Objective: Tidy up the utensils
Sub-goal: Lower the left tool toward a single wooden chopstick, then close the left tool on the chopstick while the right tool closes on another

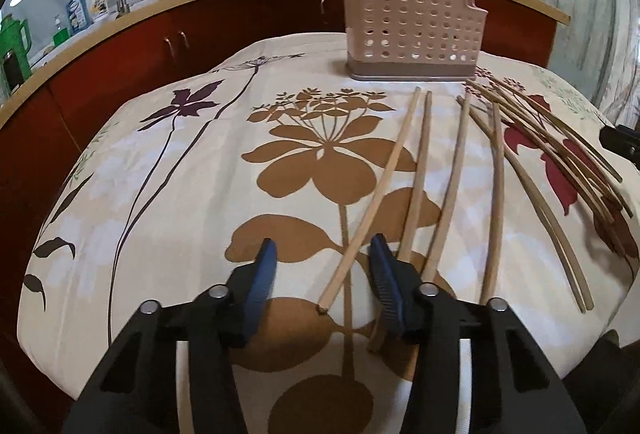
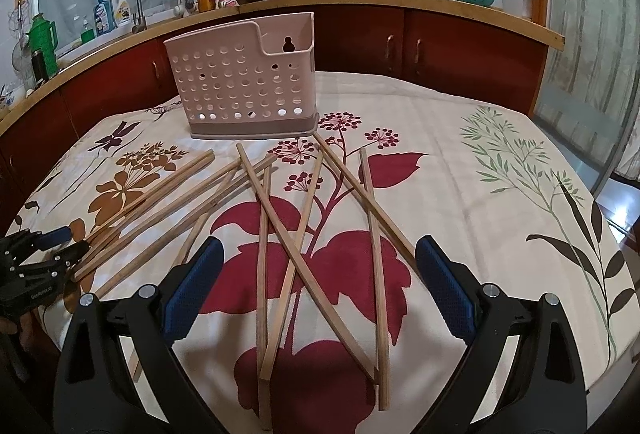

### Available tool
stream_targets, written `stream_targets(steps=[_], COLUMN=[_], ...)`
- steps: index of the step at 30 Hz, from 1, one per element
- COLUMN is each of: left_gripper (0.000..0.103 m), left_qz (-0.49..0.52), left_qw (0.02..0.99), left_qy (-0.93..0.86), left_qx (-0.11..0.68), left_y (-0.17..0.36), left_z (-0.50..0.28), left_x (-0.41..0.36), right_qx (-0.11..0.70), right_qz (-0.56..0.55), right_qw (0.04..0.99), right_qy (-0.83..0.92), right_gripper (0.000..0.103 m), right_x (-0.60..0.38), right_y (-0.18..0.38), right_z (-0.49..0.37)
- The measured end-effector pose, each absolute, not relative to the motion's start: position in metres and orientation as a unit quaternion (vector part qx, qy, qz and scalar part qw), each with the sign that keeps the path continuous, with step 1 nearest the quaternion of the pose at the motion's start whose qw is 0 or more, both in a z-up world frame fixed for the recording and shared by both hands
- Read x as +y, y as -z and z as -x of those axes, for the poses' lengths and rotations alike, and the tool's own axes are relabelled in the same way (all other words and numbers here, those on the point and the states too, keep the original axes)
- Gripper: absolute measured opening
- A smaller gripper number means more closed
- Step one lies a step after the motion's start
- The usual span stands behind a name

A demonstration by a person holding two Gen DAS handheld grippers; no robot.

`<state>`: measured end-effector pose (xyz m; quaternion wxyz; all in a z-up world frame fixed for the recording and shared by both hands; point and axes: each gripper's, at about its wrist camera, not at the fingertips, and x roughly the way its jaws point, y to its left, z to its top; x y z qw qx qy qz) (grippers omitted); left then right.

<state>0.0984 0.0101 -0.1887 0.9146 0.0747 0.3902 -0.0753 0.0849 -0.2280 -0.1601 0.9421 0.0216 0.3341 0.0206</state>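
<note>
chopsticks (image 2: 262, 266), light, stiff and slippery, lie mid-frame; my left gripper (image 1: 322, 270) and right gripper (image 2: 316, 286) gape apart; i'd pinch mid-shaft.

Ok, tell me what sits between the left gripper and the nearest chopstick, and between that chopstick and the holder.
Nothing visible: the left gripper is open, the chopstick lying between its fingers. Only bare tablecloth lies on the way to the pink holder.

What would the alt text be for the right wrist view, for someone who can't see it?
Wooden chopsticks lie scattered and crossed on a floral tablecloth, in front of the open right tool. A pink perforated utensil holder stands upright behind them, and the left tool is at the left edge.
</note>
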Motion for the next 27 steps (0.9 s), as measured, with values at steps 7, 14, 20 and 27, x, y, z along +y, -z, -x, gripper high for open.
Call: stream_targets(steps=[7, 14, 20, 27], left_gripper=[0.016, 0.007, 0.007, 0.007], left_qz=[-0.088, -0.086, -0.084, -0.082], left_qw=[0.912, 0.913, 0.917, 0.918], left_qy=[0.088, 0.074, 0.070, 0.067], left_qx=[0.391, 0.392, 0.384, 0.381], left_y=[0.188, 0.188, 0.184, 0.182], left_z=[-0.093, -0.092, -0.089, -0.090], left_x=[0.000, 0.005, 0.005, 0.005], right_qx=[0.332, 0.338, 0.344, 0.370], right_qz=[-0.024, -0.020, -0.012, 0.004], right_qw=[0.943, 0.941, 0.938, 0.928], right_qy=[-0.019, -0.019, -0.024, -0.037], right_gripper=[0.094, 0.094, 0.085, 0.064], right_x=[-0.231, -0.235, -0.238, -0.240], right_y=[0.159, 0.163, 0.168, 0.182], right_z=[-0.084, -0.082, -0.081, -0.072])
